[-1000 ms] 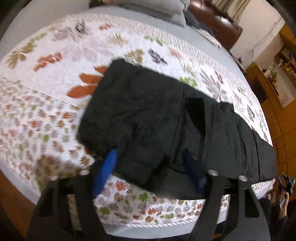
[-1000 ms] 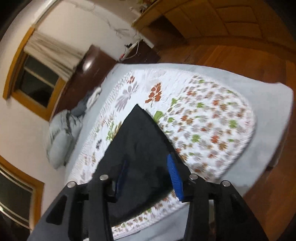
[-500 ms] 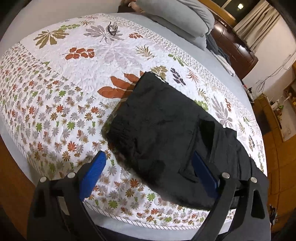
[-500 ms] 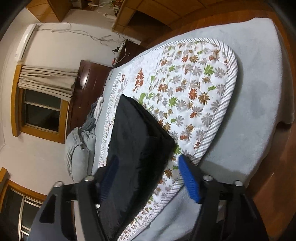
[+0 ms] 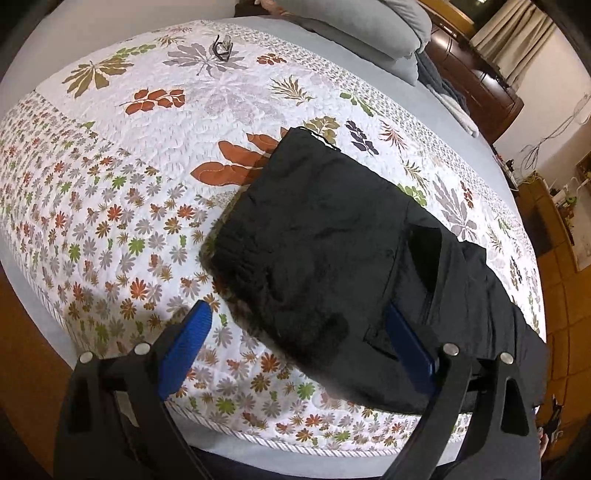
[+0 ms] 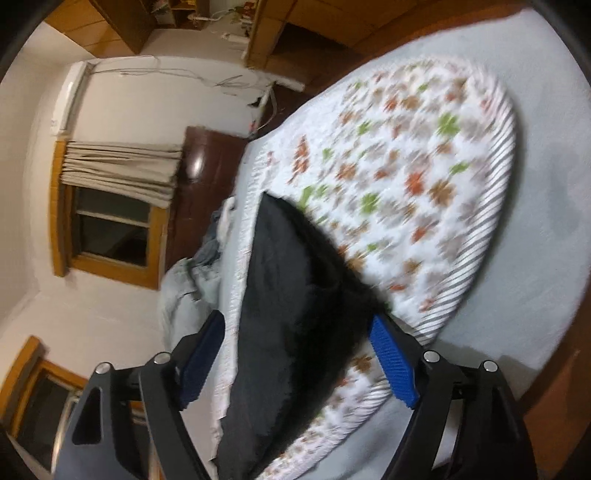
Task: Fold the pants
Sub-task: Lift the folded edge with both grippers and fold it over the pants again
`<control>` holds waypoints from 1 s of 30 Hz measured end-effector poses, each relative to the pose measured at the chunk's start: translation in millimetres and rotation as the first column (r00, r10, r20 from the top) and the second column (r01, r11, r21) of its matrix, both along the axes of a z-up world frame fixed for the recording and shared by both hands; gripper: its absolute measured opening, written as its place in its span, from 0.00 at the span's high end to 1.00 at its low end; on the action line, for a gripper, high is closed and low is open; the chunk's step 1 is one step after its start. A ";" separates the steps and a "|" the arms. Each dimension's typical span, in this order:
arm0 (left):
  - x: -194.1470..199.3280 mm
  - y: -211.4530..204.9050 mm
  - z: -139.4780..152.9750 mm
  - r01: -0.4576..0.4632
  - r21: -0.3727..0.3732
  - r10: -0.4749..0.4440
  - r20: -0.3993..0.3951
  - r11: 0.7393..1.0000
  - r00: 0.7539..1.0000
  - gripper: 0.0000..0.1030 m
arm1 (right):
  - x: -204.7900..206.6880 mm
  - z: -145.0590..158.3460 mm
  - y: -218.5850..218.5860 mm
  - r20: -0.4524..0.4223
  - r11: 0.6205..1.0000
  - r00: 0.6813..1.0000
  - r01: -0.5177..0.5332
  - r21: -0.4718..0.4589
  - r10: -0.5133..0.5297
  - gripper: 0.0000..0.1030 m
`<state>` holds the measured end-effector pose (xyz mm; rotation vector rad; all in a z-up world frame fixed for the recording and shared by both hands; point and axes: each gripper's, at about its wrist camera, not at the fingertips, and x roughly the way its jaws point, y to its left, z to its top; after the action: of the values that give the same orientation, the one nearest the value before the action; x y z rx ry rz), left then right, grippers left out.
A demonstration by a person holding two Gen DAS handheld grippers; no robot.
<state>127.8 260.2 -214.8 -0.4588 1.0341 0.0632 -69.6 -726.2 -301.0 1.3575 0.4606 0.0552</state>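
Bed, grey sheet, floral quilt spread over it. Black pants lie flat on the quilt, straight ahead of the left hand-held gripper; waist end sits between and just beyond its fingers, legs run off to its right toward the bed edge. Looks already doubled leg over leg, one long strip with a pocket showing on top. In the right view, which is blurred, the pants leg end lies ahead, between the fingers of the right hand-held gripper.

Both hand-held grippers released, fingers spread wide, nothing held; both hover above the fabric, not touching as far as I can tell.

Progress, my read: lengthwise fold done, crosswise folds left. The strip is at full length, so roughly halfway. Next likely needs pinching the hem end and bringing it over to the waist.

Small dark item, maybe glasses, far ahead of the left one, well apart from the pants.
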 end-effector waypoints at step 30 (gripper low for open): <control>13.2 -1.7 -6.7 0.062 -0.134 -0.059 0.027 0.989 0.998 0.10 | 43.2 150.7 56.4 0.030 0.925 0.993 -0.094 -0.369 0.113 0.81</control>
<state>141.0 258.5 -221.5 -0.5494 1.0330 -0.0664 -26.5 -669.9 -150.2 0.9607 0.4737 0.0858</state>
